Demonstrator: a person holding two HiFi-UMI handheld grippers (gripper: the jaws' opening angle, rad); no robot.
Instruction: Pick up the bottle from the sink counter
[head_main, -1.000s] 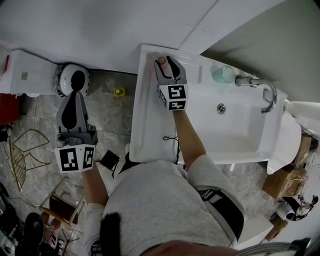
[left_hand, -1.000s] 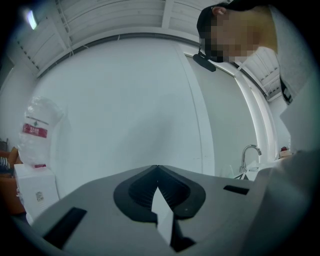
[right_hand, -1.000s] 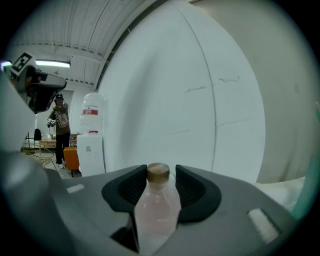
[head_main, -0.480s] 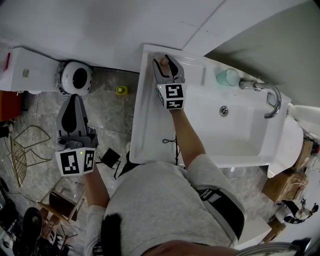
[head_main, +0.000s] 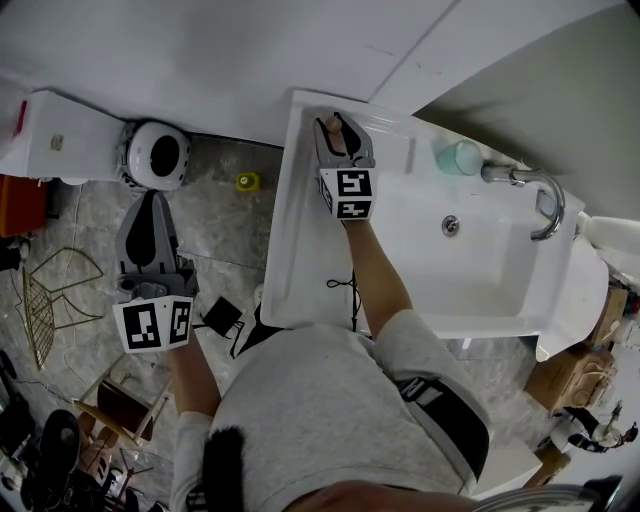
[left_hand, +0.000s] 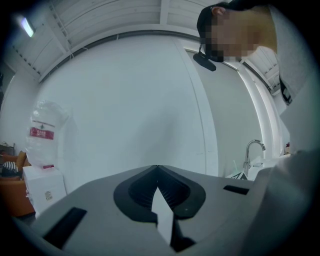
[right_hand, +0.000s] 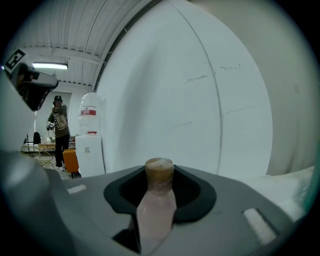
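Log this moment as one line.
step: grasp | right hand-held gripper: closing, bottle between jaws | left hand-held gripper: shut, empty | bottle: upright on counter

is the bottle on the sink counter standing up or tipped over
Upright: the bottle stands vertically, neck up, between the closing jaws of the right hand-held gripper.

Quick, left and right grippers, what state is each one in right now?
Left gripper: closed, holding nothing.
Right gripper: jaws closing around the pink bottle, which stands between them; not clamped yet.
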